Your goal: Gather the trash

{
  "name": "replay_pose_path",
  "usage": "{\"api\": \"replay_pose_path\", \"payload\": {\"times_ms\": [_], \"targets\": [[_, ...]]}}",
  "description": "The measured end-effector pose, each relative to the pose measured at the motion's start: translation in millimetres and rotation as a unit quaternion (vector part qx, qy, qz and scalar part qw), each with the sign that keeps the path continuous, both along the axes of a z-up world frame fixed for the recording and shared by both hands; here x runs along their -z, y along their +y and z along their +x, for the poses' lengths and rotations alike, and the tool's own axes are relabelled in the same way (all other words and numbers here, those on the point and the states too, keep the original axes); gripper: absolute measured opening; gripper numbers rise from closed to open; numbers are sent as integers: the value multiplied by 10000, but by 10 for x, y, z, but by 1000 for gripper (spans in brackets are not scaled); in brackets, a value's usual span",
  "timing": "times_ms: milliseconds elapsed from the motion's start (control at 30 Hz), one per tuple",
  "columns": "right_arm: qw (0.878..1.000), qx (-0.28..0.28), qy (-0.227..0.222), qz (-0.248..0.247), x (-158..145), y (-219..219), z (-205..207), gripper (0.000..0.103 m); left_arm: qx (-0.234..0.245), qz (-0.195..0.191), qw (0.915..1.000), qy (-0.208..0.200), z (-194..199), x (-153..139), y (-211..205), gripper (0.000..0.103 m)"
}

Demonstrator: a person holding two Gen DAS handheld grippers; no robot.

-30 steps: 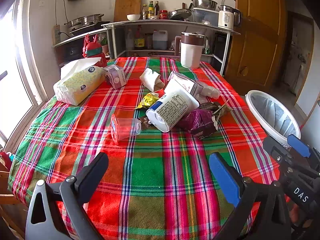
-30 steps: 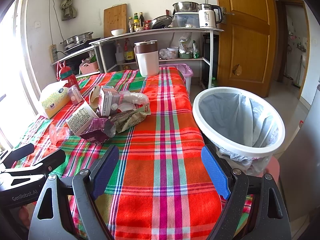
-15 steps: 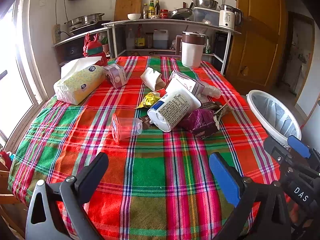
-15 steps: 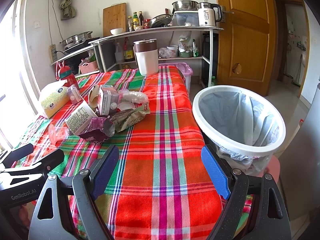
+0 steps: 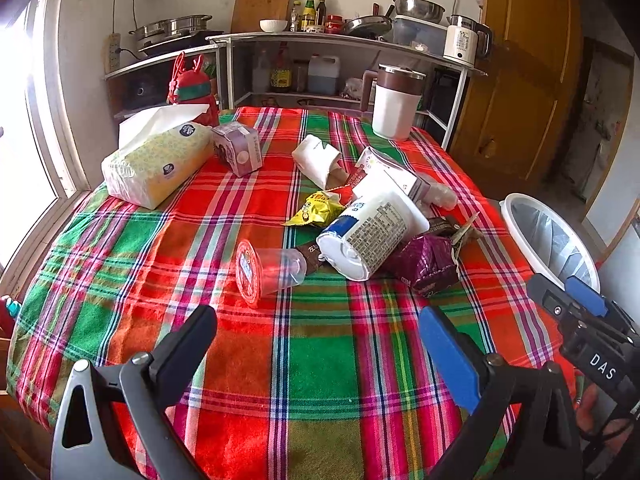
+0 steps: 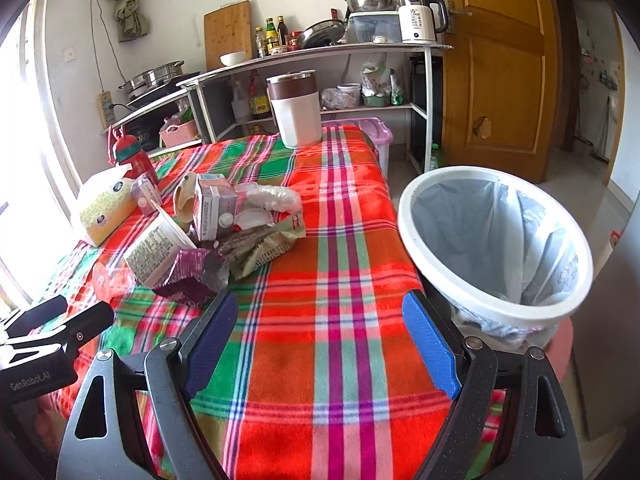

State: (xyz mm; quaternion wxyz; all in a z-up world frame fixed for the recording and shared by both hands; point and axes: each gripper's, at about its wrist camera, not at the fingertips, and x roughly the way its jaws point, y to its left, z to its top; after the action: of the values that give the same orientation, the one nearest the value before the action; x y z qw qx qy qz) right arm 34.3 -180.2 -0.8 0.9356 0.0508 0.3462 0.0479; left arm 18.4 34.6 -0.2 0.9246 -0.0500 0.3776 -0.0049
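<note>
A heap of trash lies mid-table on the plaid cloth (image 5: 320, 360): a clear plastic cup (image 5: 270, 270) with a red lid, a large white tub (image 5: 372, 236) on its side, a purple wrapper (image 5: 426, 266), a yellow wrapper (image 5: 318, 210) and a white carton (image 5: 384, 172). The same heap shows in the right wrist view, with the tub (image 6: 154, 246) and purple wrapper (image 6: 188, 274). My left gripper (image 5: 316, 338) is open and empty, short of the cup. My right gripper (image 6: 320, 334) is open and empty over the cloth (image 6: 332, 360), beside the white lined bin (image 6: 496, 240).
A tissue pack (image 5: 158, 162), a small purple box (image 5: 238, 148), a red bottle (image 5: 192, 92) and a white-and-brown jug (image 5: 396, 102) stand on the far table. Kitchen shelves run behind. A wooden door (image 6: 500, 60) is at the right.
The left gripper has crept slightly forward toward the trash heap. The right gripper has hardly moved. Both stay open.
</note>
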Motion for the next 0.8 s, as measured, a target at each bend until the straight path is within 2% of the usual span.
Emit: {"api": "replay_pose_path", "payload": {"times_ms": [100,300,533,600,700,800], "targets": [[9997,-68,18,217,-3,14,124,84,145,-224,9996,10,70,0,40,101],[9981,-284,219,493,40,102,417,68,402,-261,9988,65,254,-5,66,96],[9938,-275,629,871,157,178,731,57,635,-106,9979,92,504,6,-4,88],[9933,-261,673,907,171,205,782,57,679,-225,9973,142,568,15,3,88],[9922,-306,738,962,192,246,855,55,678,-48,9976,107,630,14,-27,88],[9916,-375,803,941,205,295,902,53,889,-47,9960,21,629,-43,-69,87]]}}
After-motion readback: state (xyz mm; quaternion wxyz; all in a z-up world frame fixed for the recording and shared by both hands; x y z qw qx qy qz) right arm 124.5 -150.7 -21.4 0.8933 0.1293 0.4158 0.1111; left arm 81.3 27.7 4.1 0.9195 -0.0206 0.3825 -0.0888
